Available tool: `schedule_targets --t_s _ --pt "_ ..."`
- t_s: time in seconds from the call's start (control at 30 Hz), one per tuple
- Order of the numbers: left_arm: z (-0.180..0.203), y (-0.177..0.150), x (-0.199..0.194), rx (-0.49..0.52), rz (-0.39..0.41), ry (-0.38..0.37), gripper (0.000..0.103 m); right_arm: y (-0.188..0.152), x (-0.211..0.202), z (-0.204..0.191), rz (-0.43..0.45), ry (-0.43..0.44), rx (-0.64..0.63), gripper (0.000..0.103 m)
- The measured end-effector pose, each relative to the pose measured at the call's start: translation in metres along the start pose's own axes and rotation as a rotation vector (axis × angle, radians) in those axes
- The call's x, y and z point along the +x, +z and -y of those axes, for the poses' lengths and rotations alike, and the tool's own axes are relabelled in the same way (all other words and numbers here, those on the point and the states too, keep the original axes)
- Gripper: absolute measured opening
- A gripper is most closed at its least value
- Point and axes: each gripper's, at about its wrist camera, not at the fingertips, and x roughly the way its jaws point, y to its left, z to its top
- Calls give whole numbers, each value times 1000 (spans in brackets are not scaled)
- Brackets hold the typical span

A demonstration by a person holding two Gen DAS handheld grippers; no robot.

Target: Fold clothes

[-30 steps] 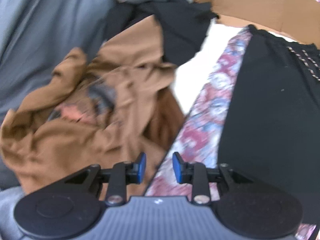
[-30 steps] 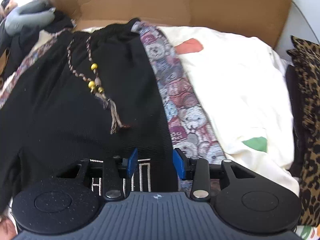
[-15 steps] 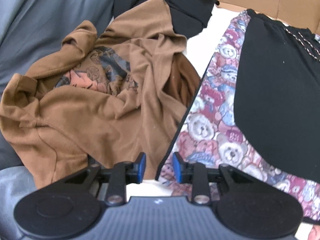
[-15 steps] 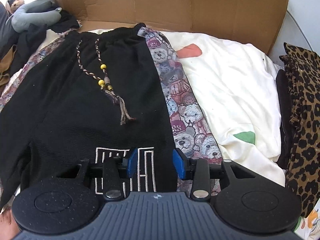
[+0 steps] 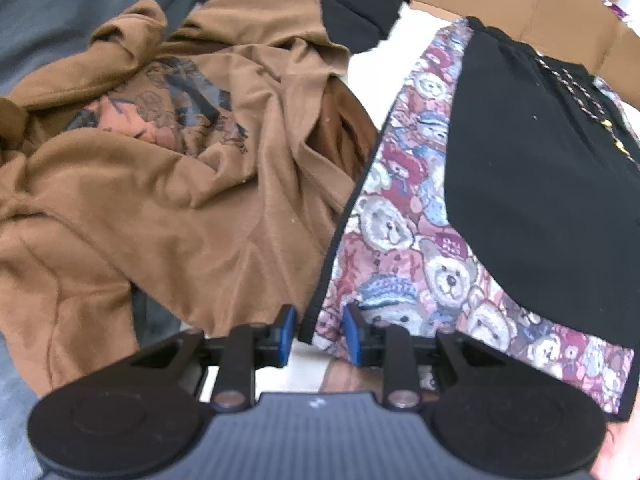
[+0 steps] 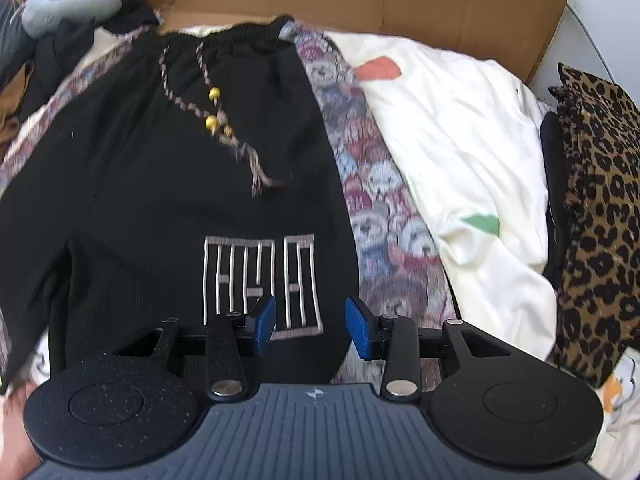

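The black shorts (image 6: pixel 168 208) lie flat on the teddy-bear blanket (image 5: pixel 404 248), long axis running 12 to 6 o'clock. The blanket's bound corner sits between the left hand-held gripper (image 5: pixel 318 334) pads, which are closing, not yet pressing. The right hand-held gripper (image 6: pixel 310 326) hovers over the shorts' hem at 12 o'clock, jaws apart, holding nothing.

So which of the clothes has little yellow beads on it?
The black shorts. Their braided string carries yellow beads; the brown shirt and leopard-print cloth have none.
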Motion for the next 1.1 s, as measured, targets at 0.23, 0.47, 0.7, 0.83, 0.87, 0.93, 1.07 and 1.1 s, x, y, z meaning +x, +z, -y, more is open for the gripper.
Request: schedule_targets --t_s 0.23,0.47,0.7,0.83,0.87,0.93,1.07,1.1 --pt "-9 2 -3 43 -26 -63 25 -9 -4 -6 -39 -18 -9 45" --pt "-9 5 -18 67 -25 -74 16 -5 -2 -15 -22 2 -13 45" --pt "8 11 -41 130 -12 -40 11 -9 2 -21 -17 30 -15 45" --pt "18 19 -49 149 -14 -36 9 -14 3 -22 -13 48 -11 45" --pt "21 21 -51 158 -17 -29 8 -15 2 -22 -9 51 -13 45" --pt "29 25 -54 180 -35 1 7 -16 1 -22 -2 61 -10 45" --pt "42 34 -62 159 -49 -7 6 -15 -4 -20 16 80 1 45" --pt "46 37 -64 158 -49 -9 6 -14 -5 -20 21 86 5 45"
